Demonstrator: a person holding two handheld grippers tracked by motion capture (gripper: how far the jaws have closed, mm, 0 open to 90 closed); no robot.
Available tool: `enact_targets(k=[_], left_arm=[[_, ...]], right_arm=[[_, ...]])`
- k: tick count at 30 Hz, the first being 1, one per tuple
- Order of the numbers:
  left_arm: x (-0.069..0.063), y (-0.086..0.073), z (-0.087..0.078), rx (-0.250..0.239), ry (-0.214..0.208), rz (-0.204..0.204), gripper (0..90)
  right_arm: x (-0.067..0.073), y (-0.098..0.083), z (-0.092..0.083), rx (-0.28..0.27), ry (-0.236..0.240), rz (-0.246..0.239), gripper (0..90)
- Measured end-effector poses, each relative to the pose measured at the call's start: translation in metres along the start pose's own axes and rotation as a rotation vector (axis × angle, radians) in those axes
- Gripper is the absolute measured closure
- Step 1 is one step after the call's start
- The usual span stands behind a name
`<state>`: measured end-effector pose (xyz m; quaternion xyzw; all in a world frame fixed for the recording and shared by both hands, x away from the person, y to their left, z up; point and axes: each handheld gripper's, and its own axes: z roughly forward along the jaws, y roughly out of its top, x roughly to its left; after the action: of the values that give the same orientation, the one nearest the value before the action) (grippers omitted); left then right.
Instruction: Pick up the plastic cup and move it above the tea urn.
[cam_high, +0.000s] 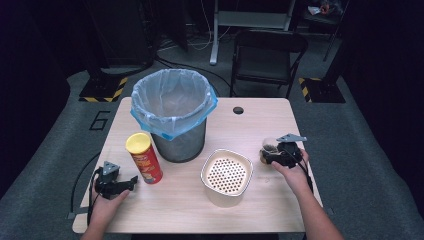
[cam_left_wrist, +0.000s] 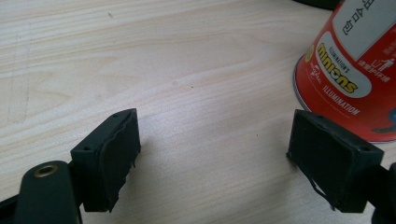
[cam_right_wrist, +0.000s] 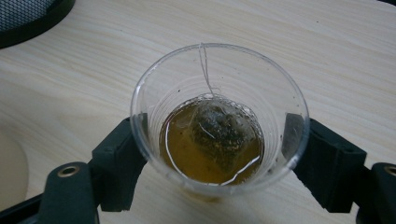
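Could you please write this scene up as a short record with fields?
Table: pale wood
Bin: mesh, blue liner, table's far left
Chip can: red, yellow lid, upright beside bin
Strainer pot: cream, perforated top, centre front
Cup: clear plastic, tea and teabag inside
Left tool: open, nothing held, near chip can
Right tool: jaws either side of cup

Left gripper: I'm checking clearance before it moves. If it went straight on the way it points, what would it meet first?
Likely the red chip can: the left gripper, jaws open, points rightward at its base. In the left gripper view the can sits off-centre, so it might only graze it.
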<state>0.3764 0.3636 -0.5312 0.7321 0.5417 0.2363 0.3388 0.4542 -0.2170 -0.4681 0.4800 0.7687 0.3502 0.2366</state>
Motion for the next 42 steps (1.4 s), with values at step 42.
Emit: enact_targets(k=[42], left_arm=[[0.0,0.0,0.0,0.0,0.0,0.0,16.4]], right_arm=[[0.006,0.011,0.008,-0.061,0.065,-0.084,33.7]])
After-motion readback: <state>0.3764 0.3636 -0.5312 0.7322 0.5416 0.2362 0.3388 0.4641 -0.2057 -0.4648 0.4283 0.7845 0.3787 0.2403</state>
